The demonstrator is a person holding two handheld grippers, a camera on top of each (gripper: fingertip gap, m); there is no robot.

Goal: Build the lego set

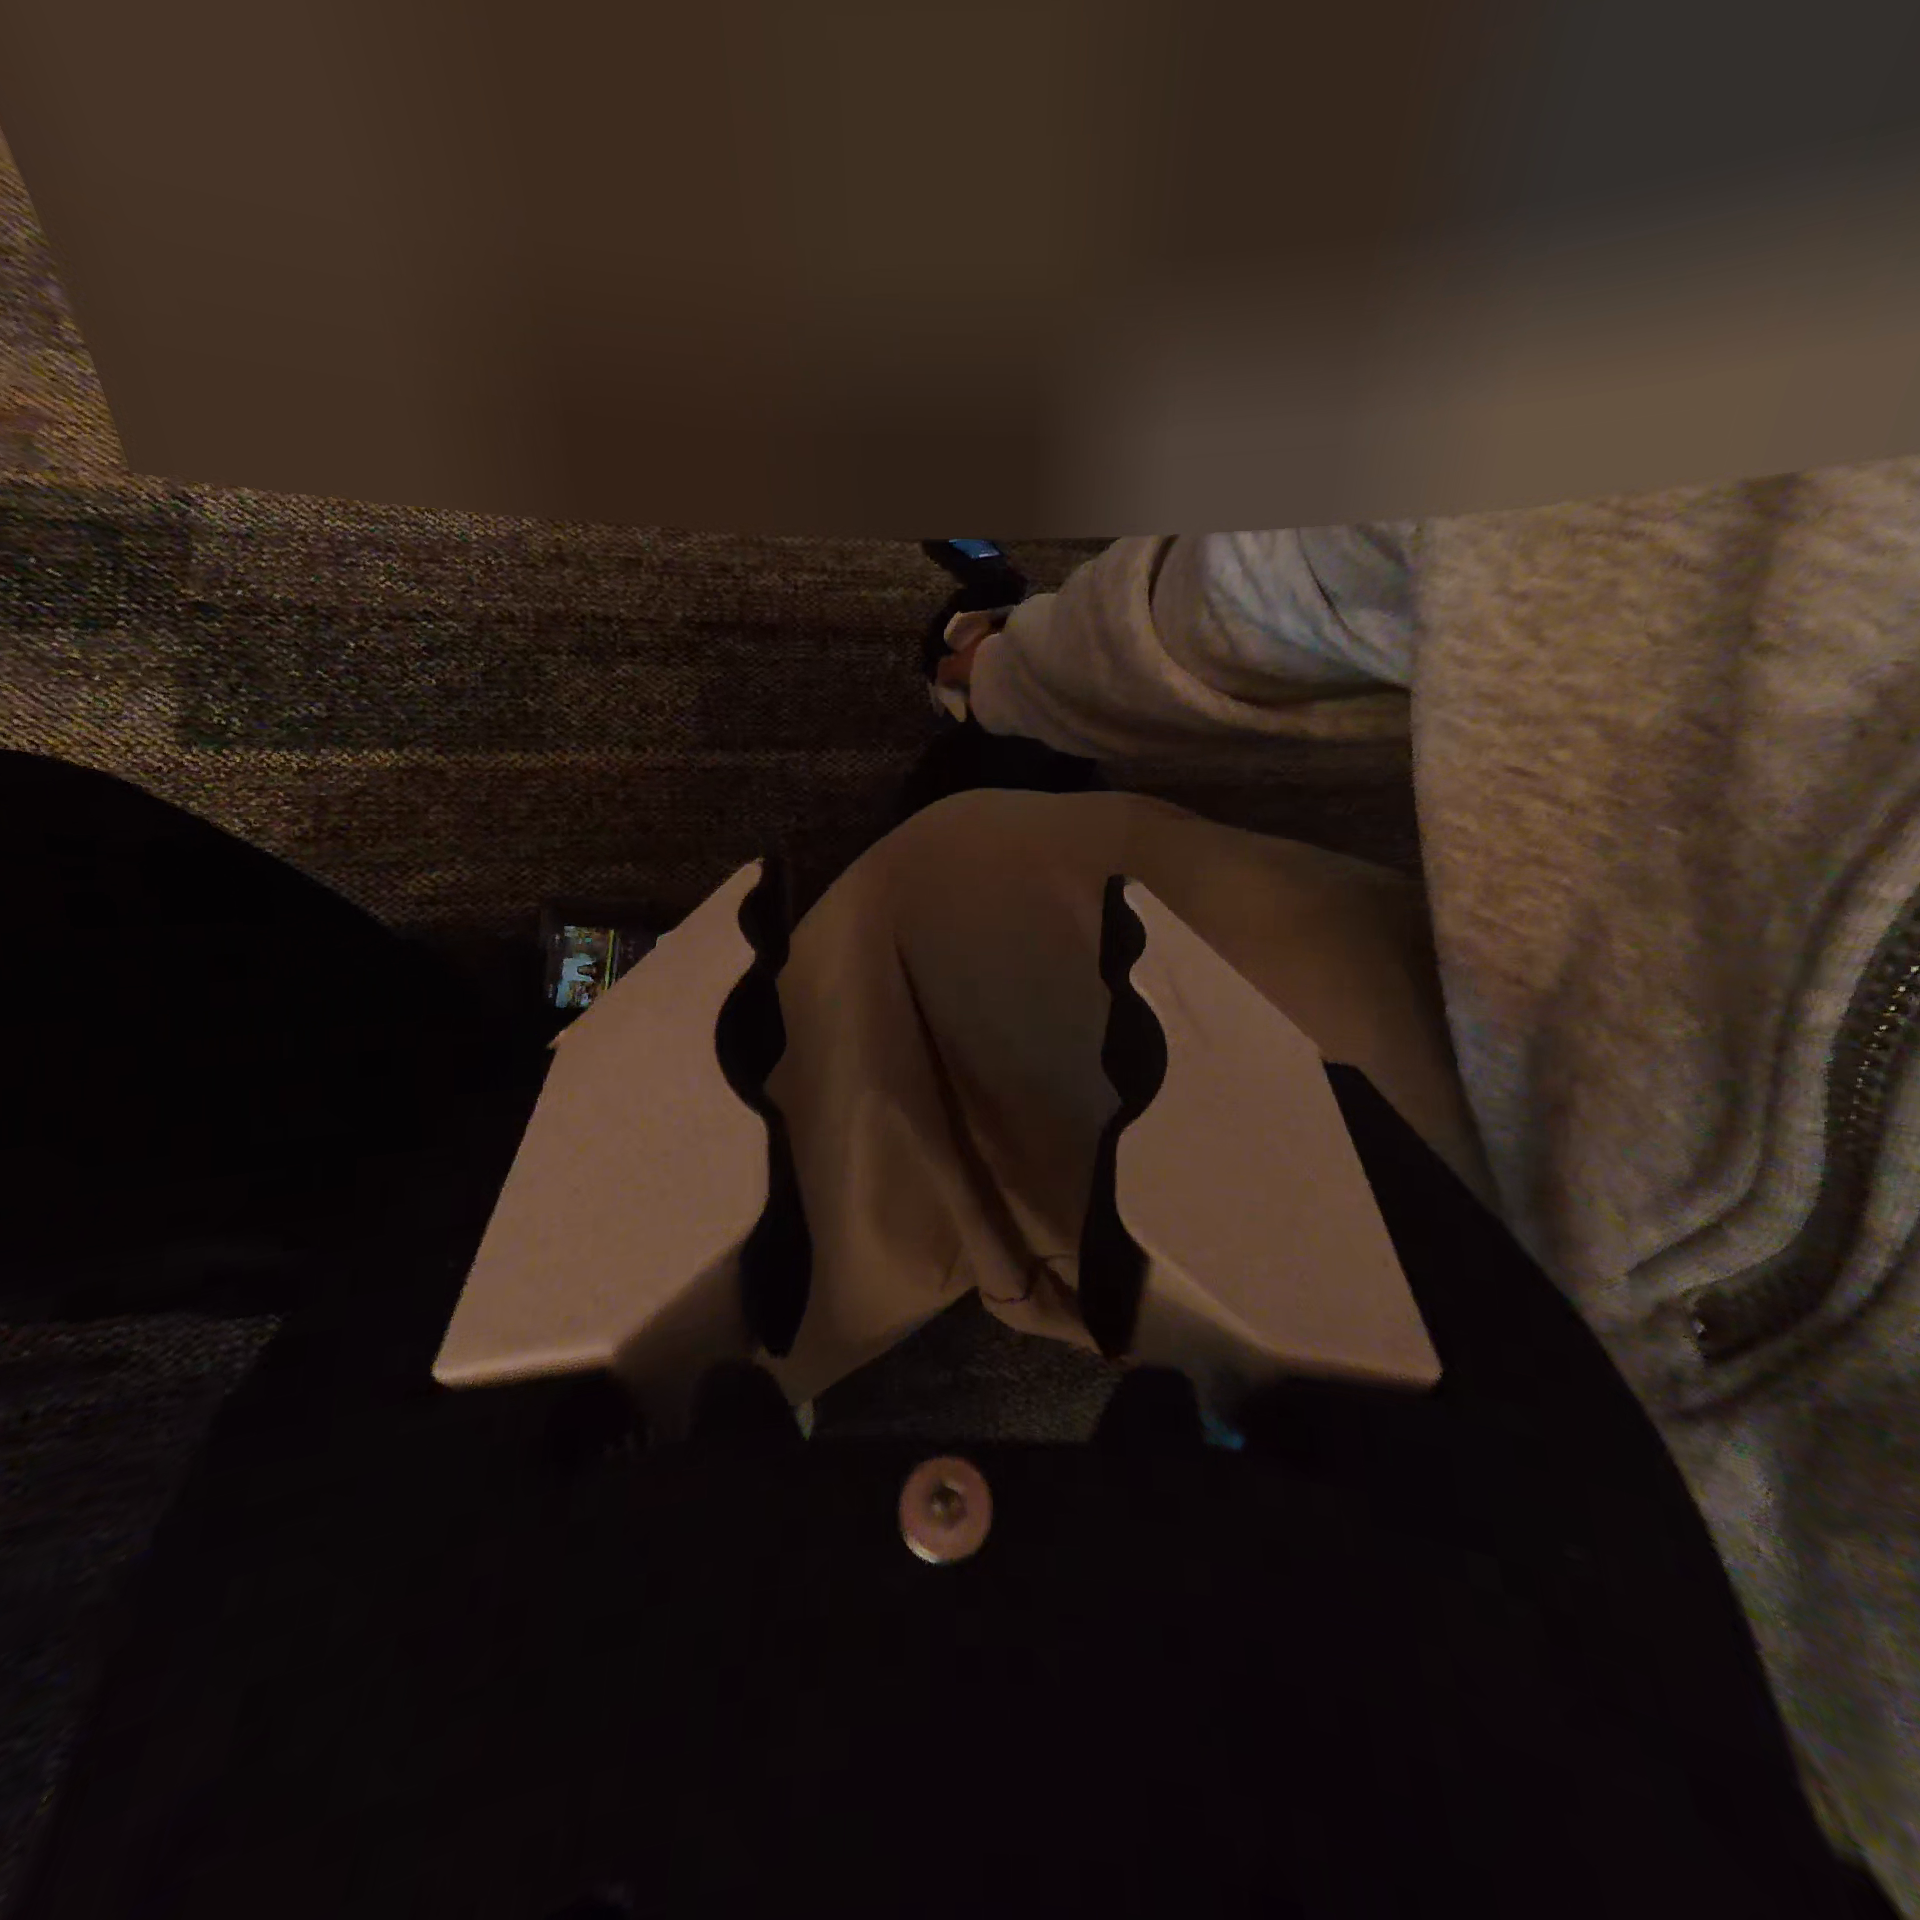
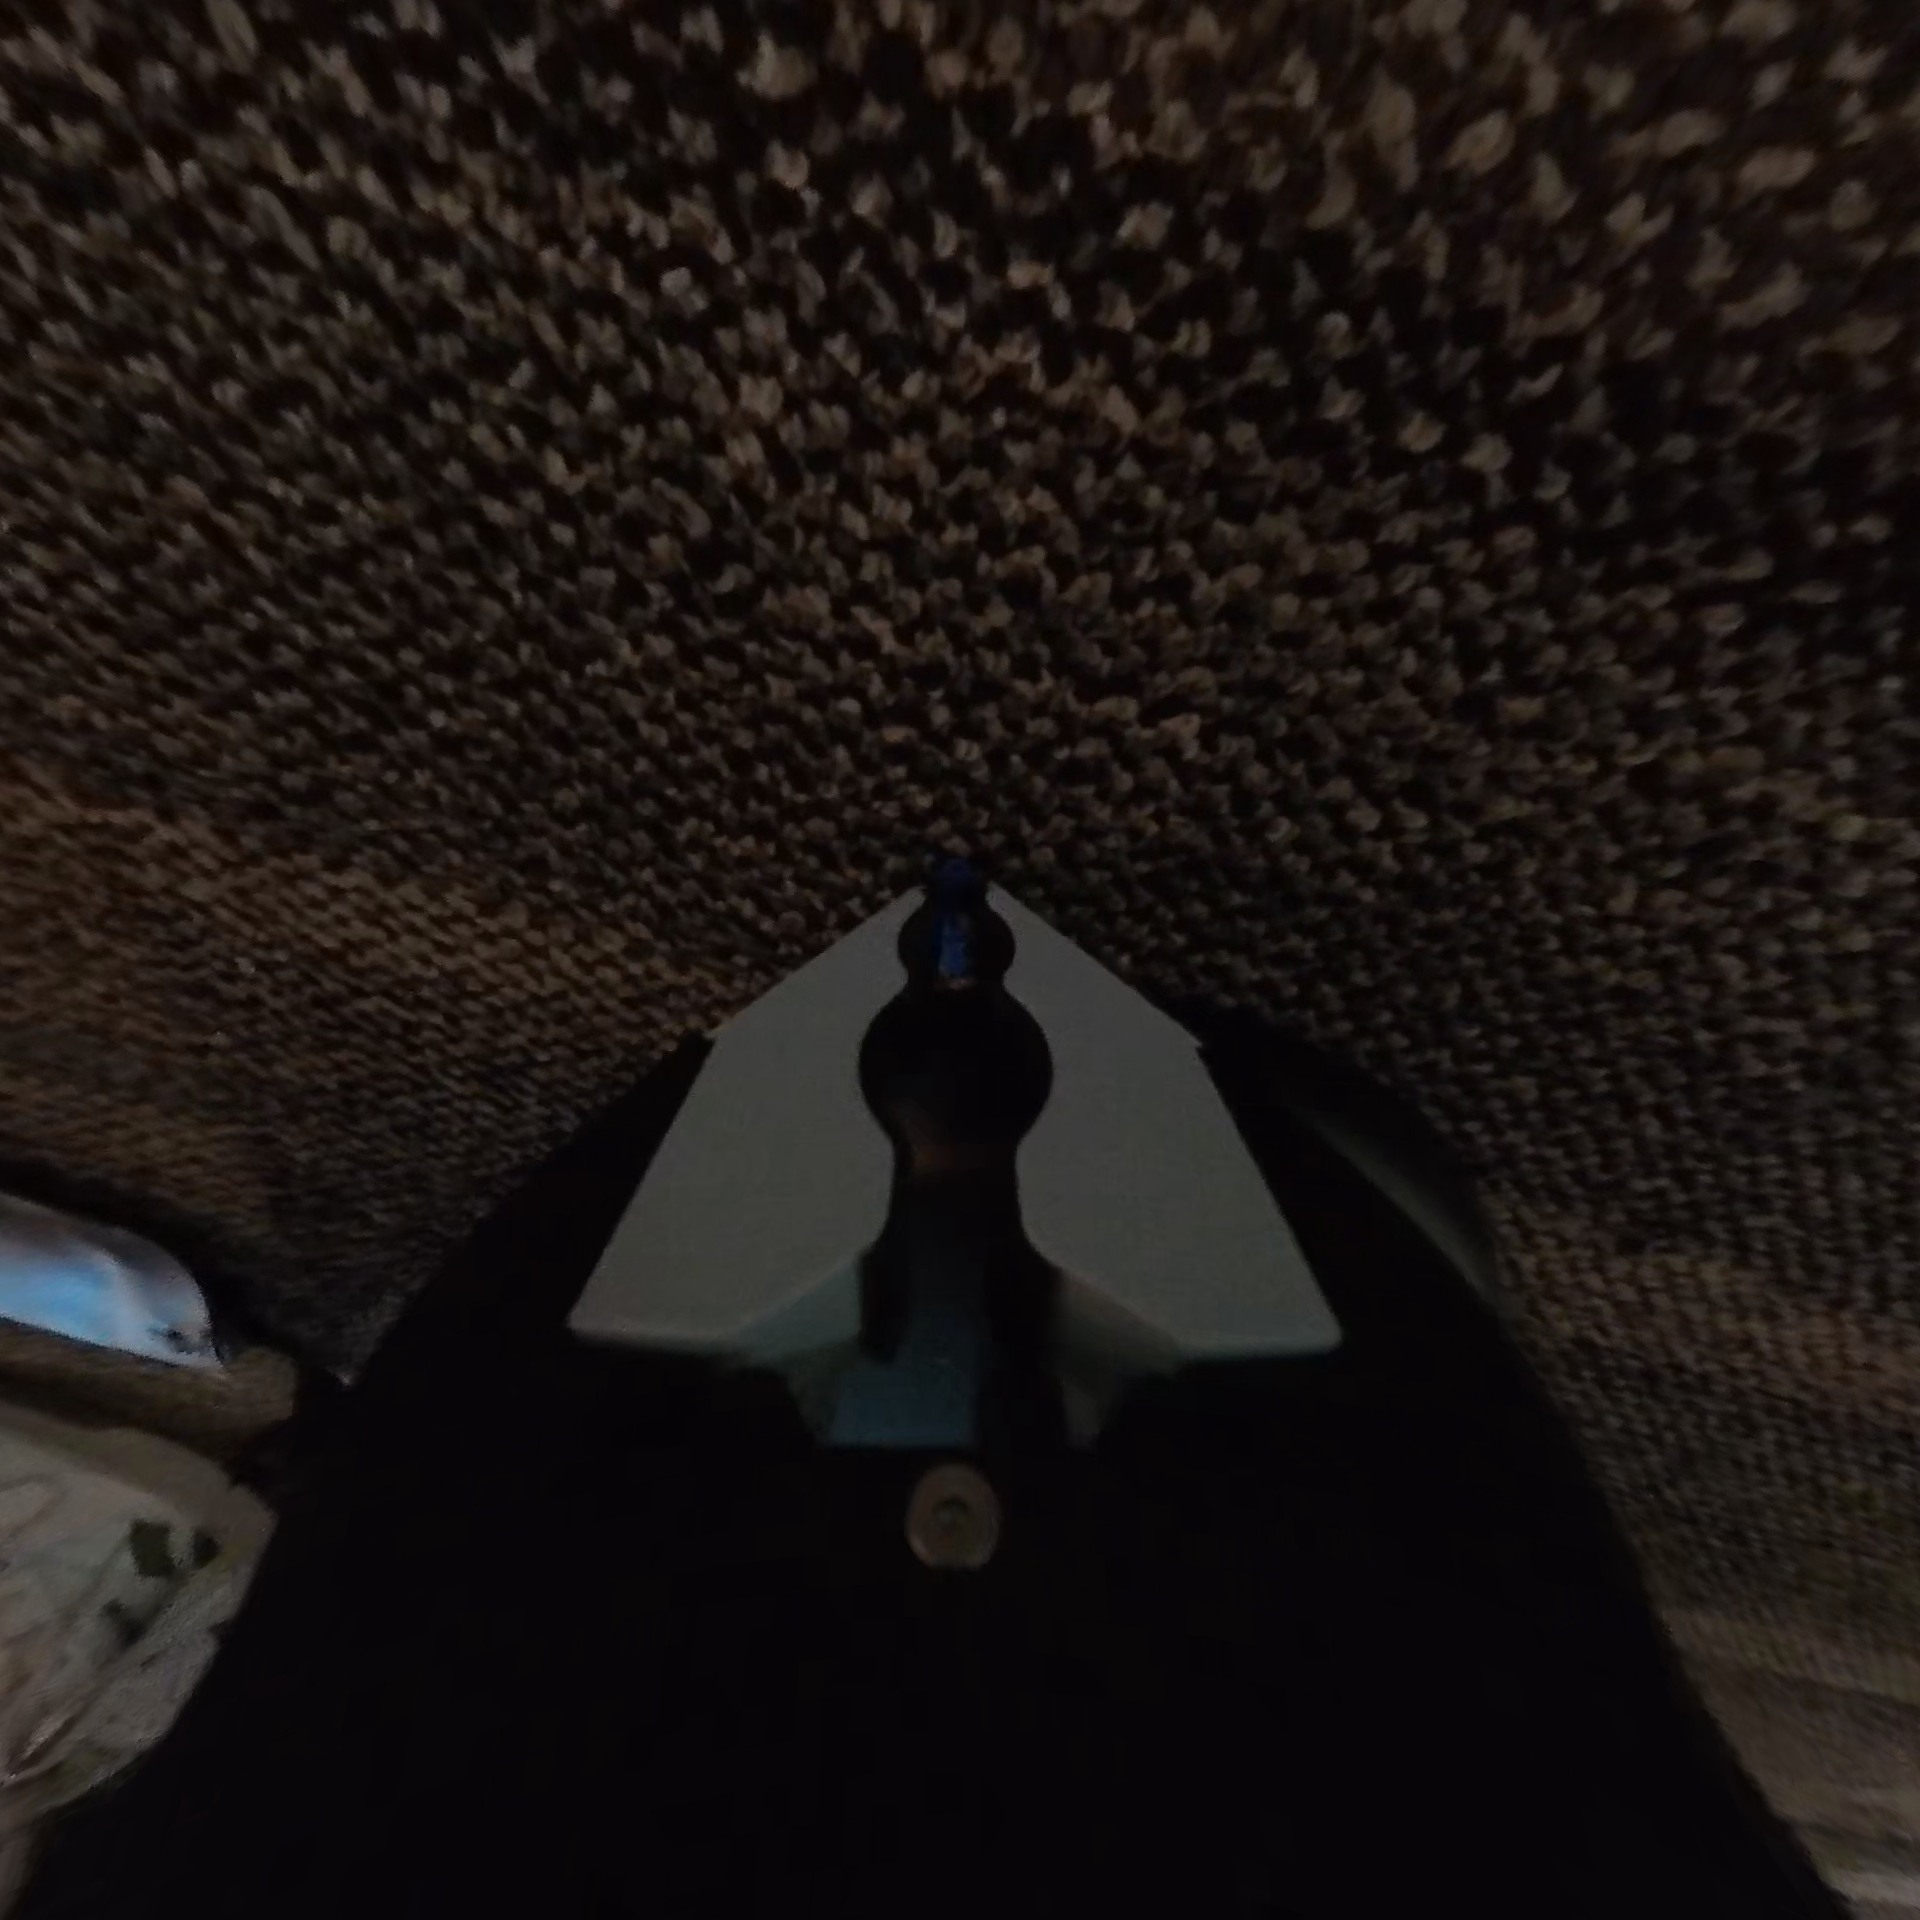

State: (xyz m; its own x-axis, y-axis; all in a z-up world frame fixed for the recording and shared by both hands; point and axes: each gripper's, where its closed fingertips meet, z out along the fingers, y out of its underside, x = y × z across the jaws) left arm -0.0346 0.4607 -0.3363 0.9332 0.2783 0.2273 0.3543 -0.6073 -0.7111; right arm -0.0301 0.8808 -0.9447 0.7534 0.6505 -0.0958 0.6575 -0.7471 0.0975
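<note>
In the left wrist view my left gripper point(image 1: 940, 883) is open, and nothing sits between its pads. Only a person's beige trouser leg point(image 1: 987, 1039) shows behind the gap. In the right wrist view my right gripper point(image 2: 954, 899) is shut on a small blue lego piece point(image 2: 951, 925), pinched thin at the very fingertips. It is held close over the brown carpet point(image 2: 935, 468). The scene is dark and no other lego parts show clearly.
A person's grey zip hoodie point(image 1: 1662, 935) fills the right of the left wrist view, with a sleeve and hand point(image 1: 1091, 644) reaching over the carpet point(image 1: 468, 644). A small dark box with a picture point(image 1: 587, 961) lies on the carpet. Pale blurred objects point(image 2: 94, 1558) show at lower left in the right wrist view.
</note>
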